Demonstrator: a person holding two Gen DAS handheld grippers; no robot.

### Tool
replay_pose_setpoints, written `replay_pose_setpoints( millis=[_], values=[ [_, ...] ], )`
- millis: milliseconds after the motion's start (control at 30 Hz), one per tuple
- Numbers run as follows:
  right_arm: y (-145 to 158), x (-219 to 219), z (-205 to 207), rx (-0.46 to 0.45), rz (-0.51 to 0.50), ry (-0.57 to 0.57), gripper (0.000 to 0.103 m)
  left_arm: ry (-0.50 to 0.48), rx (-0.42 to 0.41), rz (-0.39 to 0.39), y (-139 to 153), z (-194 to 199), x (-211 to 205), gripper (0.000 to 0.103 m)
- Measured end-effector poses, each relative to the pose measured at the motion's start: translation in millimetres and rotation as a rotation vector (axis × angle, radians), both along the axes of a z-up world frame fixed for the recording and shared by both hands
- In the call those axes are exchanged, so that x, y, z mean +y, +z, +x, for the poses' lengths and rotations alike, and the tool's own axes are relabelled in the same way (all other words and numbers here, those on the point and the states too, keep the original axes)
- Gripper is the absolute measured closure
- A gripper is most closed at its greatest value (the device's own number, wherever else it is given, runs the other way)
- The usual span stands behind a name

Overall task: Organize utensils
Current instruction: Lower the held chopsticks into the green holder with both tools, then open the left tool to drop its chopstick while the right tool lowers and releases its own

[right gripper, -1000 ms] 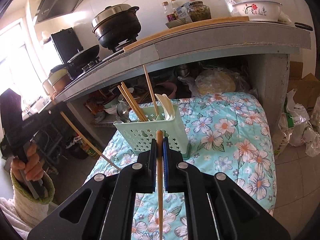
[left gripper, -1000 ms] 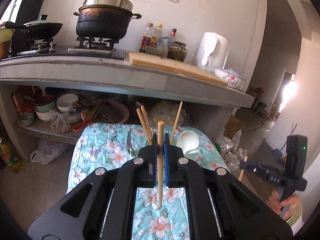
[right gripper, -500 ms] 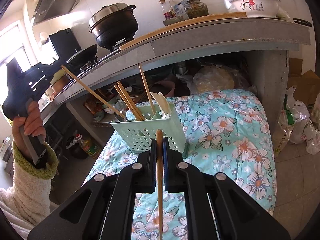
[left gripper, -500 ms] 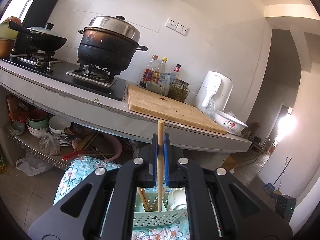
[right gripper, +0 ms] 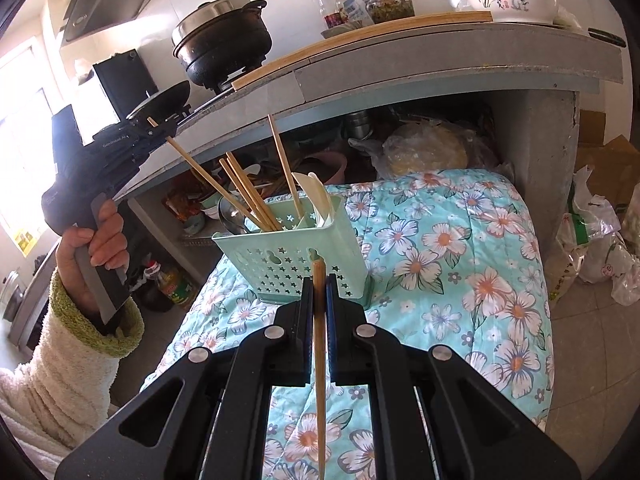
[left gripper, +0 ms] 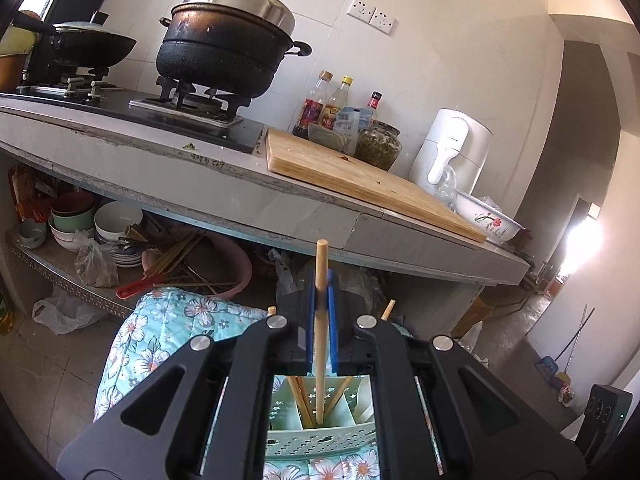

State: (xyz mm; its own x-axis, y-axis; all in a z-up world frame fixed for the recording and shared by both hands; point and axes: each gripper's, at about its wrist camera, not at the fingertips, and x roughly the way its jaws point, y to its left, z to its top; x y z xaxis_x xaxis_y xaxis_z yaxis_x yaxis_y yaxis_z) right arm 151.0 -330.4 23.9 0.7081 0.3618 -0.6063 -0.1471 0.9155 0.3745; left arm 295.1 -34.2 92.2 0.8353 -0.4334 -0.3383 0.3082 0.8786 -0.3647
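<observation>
A mint green perforated utensil basket stands on a floral cloth and holds several chopsticks, a metal spoon and a white spoon. My left gripper is shut on a wooden chopstick whose lower end reaches down into the basket. It also shows in the right wrist view, up and left of the basket, its chopstick slanting into it. My right gripper is shut on another chopstick, held just in front of the basket's near wall.
A concrete counter overhangs the cloth, carrying a black pot, a wok, a cutting board, bottles, a white kettle and a bowl. Bowls and plates fill the shelf below. Plastic bags lie on the floor at right.
My left gripper has swung over the basket and lowered its chopstick tip into it. My right gripper has edged a little closer to the basket with its chopstick.
</observation>
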Motion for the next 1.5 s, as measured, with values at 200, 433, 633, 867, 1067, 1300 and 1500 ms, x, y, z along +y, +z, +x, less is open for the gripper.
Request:
replay_pose_setpoints(
  millis=[200, 433, 633, 867, 1067, 1300, 1500],
  values=[
    [-3.6, 1.8, 2.5, 0.011, 0.002, 0.007, 0.097, -0.026, 0.069, 0.012, -17.8, 10.1, -5.3, 0.098],
    [-5.2, 3.3, 2.1, 0.019, -0.001, 0.007, 0.097, -0.057, 0.139, 0.054, -42.3, 13.7, -19.7, 0.098],
    [-3.7, 2.4, 0.6, 0.015, -0.006, 0.003, 0.097, -0.071, 0.178, 0.081, -56.2, 14.4, -25.1, 0.098],
    [2.7, 3.9, -0.3, 0.001, -0.016, 0.001, 0.097, -0.079, 0.18, 0.079, -57.6, 8.0, -20.5, 0.074],
    [31.9, 12.9, 6.0, -0.069, -0.028, 0.02, 0.097, -0.053, 0.139, 0.059, -50.7, -12.1, -3.1, 0.054],
    [89.7, 38.1, 30.4, -0.234, -0.056, 0.063, 0.097, 0.028, 0.111, 0.093, -56.3, -52.5, 27.8, 0.035],
    [127.1, 61.5, 66.1, -0.326, -0.062, 0.089, 0.097, 0.083, 0.138, 0.16, -76.6, -82.8, 50.8, 0.026]
  ],
)
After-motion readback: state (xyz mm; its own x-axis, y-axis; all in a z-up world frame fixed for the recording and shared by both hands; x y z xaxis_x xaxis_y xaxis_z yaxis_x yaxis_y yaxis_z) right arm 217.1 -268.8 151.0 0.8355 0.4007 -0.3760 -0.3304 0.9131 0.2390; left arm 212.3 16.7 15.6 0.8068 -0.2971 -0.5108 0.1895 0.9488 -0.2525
